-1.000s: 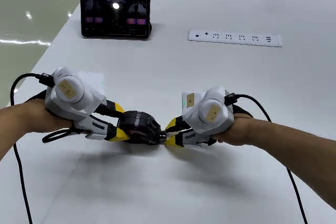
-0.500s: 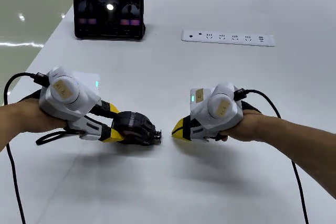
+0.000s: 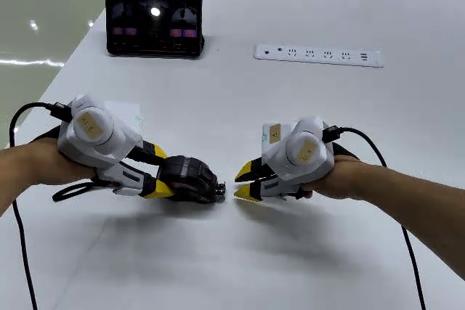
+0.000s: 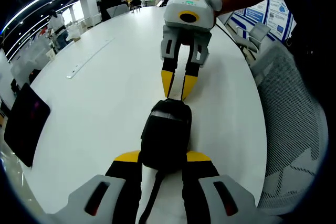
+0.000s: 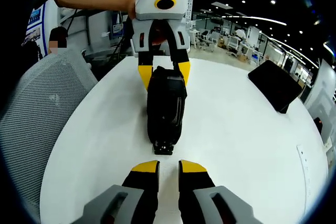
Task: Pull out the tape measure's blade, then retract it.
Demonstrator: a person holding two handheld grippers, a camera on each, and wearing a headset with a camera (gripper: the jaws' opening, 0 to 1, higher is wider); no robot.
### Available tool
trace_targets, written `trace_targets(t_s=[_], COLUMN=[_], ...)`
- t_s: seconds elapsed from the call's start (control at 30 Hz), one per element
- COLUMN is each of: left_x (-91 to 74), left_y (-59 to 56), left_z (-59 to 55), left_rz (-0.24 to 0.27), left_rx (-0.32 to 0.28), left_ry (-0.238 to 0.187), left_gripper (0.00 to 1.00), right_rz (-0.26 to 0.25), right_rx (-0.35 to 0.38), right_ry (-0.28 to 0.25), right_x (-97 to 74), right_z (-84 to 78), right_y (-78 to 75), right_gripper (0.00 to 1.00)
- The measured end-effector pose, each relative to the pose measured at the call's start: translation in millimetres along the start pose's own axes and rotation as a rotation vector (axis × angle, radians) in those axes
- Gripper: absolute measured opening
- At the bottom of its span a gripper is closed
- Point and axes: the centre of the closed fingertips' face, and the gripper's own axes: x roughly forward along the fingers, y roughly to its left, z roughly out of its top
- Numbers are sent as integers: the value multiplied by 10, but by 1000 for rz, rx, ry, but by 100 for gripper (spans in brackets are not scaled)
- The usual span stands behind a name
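Tape measure (image 3: 187,178), black-cased, lies on the white desk (image 3: 240,99) with the left gripper (image 3: 163,170) clamped on it. The yellow-tipped jaws press against the two sides of its rear half. In the left gripper view the tape measure (image 4: 167,135) runs straight ahead from between the jaws of the left gripper (image 4: 164,156), its far end pointing at the right gripper (image 4: 177,85) just beyond.

The blade hook (image 5: 164,148) sits at the front of the tape measure (image 5: 166,106), tight against the case, with no blade drawn out. It is just ahead of the tips of the right gripper (image 5: 169,167) and apart from them, with bare desk between. The right gripper (image 3: 243,182) has its jaws a narrow way apart and holds nothing; its tips rest low at the desk surface, facing the left gripper (image 5: 164,72).

Well beyond both grippers, a dark tablet (image 3: 154,22) stands propped up ahead of the left one, and a white power strip (image 3: 318,54) lies flat ahead of the right one. A black cable (image 3: 378,157) trails back from the right gripper along the person's forearm.
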Motion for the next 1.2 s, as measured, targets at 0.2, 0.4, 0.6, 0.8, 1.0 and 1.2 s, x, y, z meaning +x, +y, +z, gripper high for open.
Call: trace_targets(t_s=[0.2, 0.4, 0.6, 0.8, 1.0, 1.2], left_x=[2, 6, 6, 5, 5, 4], left_y=[3, 6, 7, 5, 4, 2], left_z=[-1, -4, 0, 2, 0, -1], left_rz=[3, 4, 4, 5, 6, 8], left_rx=[0, 0, 1, 1, -1, -4], left_ry=[2, 0, 0, 0, -1, -3], left_gripper=[23, 23, 23, 23, 23, 23], right_rz=[10, 11, 15, 18, 19, 7], right_rx=[2, 8, 12, 13, 16, 29], right_ry=[-8, -11, -13, -14, -12, -9], right_x=[52, 87, 128, 167, 198, 238], right_z=[44, 76, 108, 126, 132, 134], right_y=[31, 37, 48, 53, 64, 64], right_gripper=[14, 14, 15, 15, 13, 13])
